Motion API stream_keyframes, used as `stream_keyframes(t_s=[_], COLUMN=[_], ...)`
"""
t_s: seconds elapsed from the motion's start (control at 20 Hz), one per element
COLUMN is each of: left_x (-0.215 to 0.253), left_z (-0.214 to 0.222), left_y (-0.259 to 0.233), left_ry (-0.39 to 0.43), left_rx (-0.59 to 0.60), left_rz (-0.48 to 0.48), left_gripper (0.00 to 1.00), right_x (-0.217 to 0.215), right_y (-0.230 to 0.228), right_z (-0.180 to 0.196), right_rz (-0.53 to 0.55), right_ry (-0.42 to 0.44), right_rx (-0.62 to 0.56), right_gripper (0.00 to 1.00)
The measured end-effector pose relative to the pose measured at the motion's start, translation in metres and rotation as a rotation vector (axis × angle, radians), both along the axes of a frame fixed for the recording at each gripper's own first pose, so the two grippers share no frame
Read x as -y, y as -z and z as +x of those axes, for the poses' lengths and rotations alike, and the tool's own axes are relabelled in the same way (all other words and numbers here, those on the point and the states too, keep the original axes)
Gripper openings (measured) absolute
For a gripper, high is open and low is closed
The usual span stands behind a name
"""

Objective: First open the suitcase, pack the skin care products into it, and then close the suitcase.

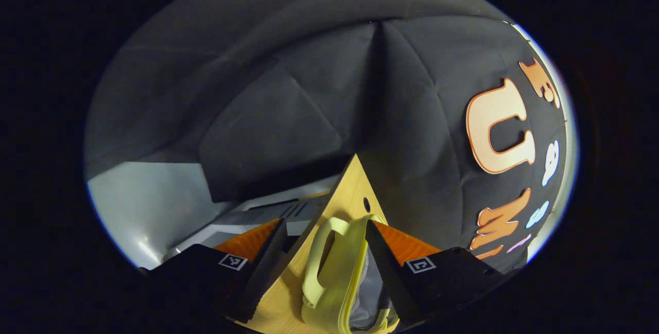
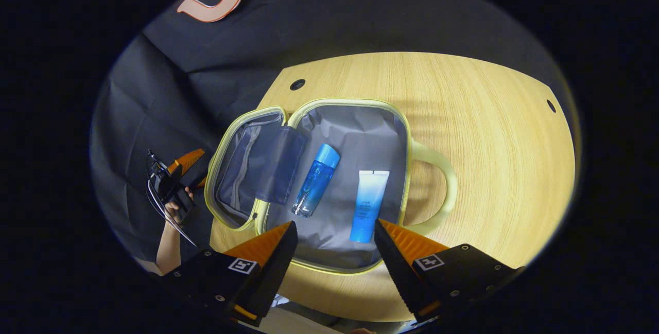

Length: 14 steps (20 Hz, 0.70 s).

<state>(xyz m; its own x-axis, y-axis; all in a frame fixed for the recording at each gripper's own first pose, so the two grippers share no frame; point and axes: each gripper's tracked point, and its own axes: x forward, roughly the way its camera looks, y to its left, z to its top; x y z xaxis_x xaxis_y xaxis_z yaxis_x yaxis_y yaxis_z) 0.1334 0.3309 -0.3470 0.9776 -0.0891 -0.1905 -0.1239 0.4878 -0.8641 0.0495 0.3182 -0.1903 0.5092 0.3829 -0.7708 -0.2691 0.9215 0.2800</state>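
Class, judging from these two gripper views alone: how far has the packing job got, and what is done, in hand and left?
Done: the suitcase lies open on the table, with the blue bottle and the tube inside on the lining. In hand: nothing is gripped; the right gripper hovers open above the case, and the left gripper sits open near the lid's edge. Left: closing the suitcase.

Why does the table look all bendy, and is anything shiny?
Right gripper view: the fisheye lens curves the light wooden table edge; the blue bottle glints slightly. Left gripper view: dimmer, the pale yellow case looms large up close.
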Motion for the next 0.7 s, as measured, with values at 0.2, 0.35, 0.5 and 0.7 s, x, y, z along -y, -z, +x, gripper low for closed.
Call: stream_keyframes(t_s=[0.2, 0.35, 0.5, 0.7], left_x=[0.007, 0.012, 0.016, 0.028], left_z=[0.011, 0.012, 0.004, -0.014], left_y=[0.017, 0.007, -0.004, -0.037], left_ry=[0.063, 0.071, 0.081, 0.109], left_rx=[-0.064, -0.045, -0.075, -0.127], left_rz=[0.073, 0.113, 0.207, 0.404], left_gripper=[0.62, 0.13, 0.07, 0.06], right_x=[0.005, 0.008, 0.009, 0.008], right_y=[0.005, 0.007, 0.006, -0.004], right_z=[0.003, 0.006, 0.010, 0.015], right_rz=[0.008, 0.010, 0.018, 0.056], right_ry=[0.026, 0.033, 0.032, 0.032], right_rx=[-0.015, -0.017, -0.009, 0.018], right_gripper=[0.96, 0.96, 0.96, 0.96])
